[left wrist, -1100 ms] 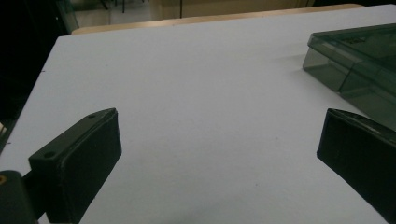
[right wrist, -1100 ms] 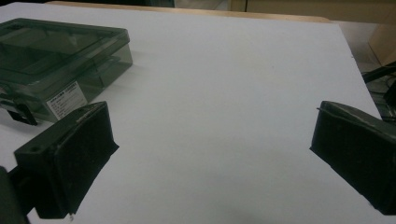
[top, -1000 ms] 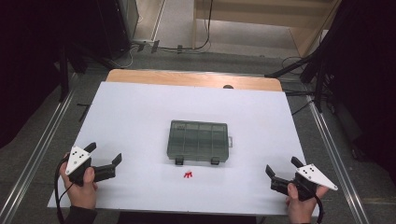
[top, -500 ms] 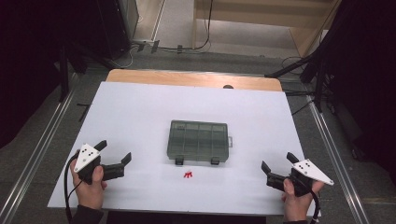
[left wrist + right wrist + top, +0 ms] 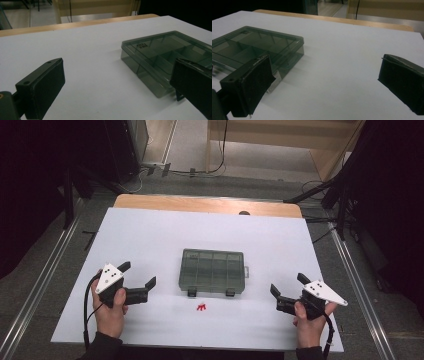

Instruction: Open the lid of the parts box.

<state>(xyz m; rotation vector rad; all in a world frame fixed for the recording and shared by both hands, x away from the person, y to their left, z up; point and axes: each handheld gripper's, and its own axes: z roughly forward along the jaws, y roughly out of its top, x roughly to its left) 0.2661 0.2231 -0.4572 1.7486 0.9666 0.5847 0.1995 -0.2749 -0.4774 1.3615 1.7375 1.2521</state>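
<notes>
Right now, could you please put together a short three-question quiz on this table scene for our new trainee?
1. True or false: the lid of the compartment box is closed.
2. Where does the small red item lie? A) inside the box B) on the white table in front of the box's latches C) between the left gripper's jaws
3. Fill in: both the left gripper and the right gripper have their jaws ____ and hold nothing.

Key: 1 true; 2 B; 3 open.
</notes>
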